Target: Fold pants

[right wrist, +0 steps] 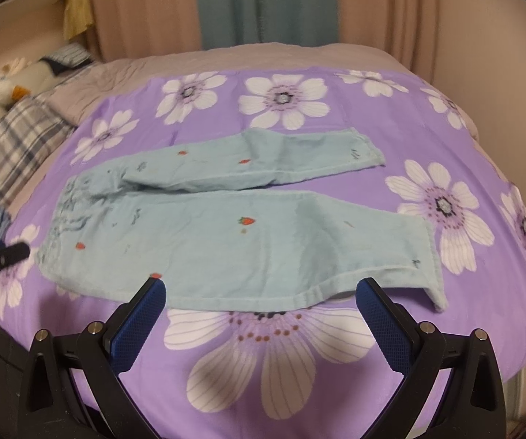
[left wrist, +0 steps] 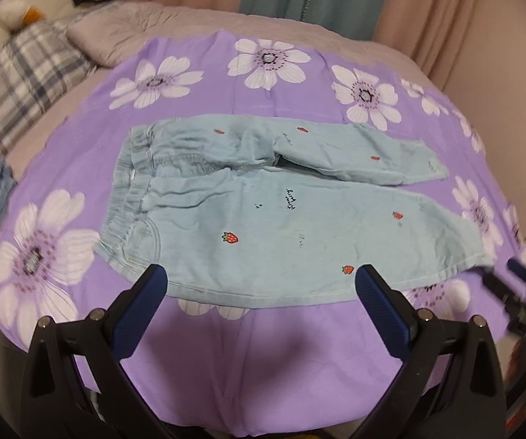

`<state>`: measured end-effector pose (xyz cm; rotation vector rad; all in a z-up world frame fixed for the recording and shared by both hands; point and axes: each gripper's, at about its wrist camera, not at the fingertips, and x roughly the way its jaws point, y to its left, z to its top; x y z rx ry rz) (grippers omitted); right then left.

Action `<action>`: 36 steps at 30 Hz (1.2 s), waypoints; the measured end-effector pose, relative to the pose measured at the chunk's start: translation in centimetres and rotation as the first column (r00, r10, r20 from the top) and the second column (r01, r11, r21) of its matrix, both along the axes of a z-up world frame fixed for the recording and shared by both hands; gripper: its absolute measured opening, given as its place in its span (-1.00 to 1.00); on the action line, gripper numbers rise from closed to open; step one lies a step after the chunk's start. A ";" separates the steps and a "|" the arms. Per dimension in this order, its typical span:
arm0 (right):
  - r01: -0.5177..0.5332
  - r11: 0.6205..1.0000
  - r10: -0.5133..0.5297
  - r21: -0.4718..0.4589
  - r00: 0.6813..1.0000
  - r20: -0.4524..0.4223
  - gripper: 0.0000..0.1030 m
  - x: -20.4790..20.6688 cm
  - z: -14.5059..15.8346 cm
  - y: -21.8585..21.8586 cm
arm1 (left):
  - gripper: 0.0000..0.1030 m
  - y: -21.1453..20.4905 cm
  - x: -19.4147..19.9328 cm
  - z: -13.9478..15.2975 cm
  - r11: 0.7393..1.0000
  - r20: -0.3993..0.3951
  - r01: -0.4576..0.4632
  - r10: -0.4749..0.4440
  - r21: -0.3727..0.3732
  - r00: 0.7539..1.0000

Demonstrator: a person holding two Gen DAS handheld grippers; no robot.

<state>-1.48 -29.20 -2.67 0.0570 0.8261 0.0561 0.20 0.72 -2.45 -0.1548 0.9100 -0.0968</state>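
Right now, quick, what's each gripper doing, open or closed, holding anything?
Left gripper: open, holding nothing, at the near edge of the pants.
Right gripper: open, holding nothing, near the cuff end.

Dark script on pants (left wrist: pixel 292 197) leg, too small to read.

L gripper (left wrist: pixel 261 278): jaws wide apart, empty. R gripper (right wrist: pixel 261 291): same, wide apart, empty.
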 end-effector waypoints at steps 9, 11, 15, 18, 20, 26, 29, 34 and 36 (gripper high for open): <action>-0.343 0.932 0.346 -0.114 0.938 0.009 1.00 1.3 -4.4 9.9 | 0.95 6.6 0.7 -6.0 0.937 -0.129 -0.256 0.230 -0.238 0.964; -0.414 0.899 0.421 -0.142 0.906 0.027 0.99 1.3 -5.5 12.2 | 0.90 8.1 0.5 -7.3 0.912 -0.160 -0.306 0.270 -0.273 0.949; -0.527 0.817 0.546 -0.234 0.838 0.016 0.64 1.4 -8.0 16.0 | 0.63 10.2 0.6 -8.8 0.870 -0.182 -0.392 0.352 -0.300 0.918; -0.594 0.745 0.616 -0.304 0.787 -0.028 0.42 1.2 -10.0 18.2 | 0.51 11.4 1.2 -10.1 0.841 -0.197 -0.441 0.397 -0.314 0.896; -0.607 0.711 0.647 -0.355 0.763 -0.010 0.41 0.8 -10.7 19.3 | 0.43 11.8 1.8 -10.2 0.833 -0.173 -0.455 0.422 -0.314 0.890; -0.595 0.666 0.681 -0.450 0.732 0.038 -0.37 1.5 -11.0 21.4 | -0.52 13.4 4.2 -10.7 0.829 -0.176 -0.493 0.461 -0.264 0.870; -0.598 0.636 0.695 -0.488 0.719 0.025 -0.65 1.4 -11.2 22.4 | -0.64 14.1 3.9 -10.3 0.827 -0.173 -0.482 0.451 -0.290 0.876; -0.608 0.637 0.693 -0.475 0.721 0.007 -0.75 1.1 -10.3 22.8 | -0.70 14.4 2.3 -8.6 0.851 -0.119 -0.453 0.438 -0.267 0.891; -0.616 0.648 0.690 -0.448 0.723 0.003 -0.76 0.8 -9.8 23.0 | -0.70 14.7 2.1 -8.5 0.854 -0.121 -0.455 0.439 -0.252 0.890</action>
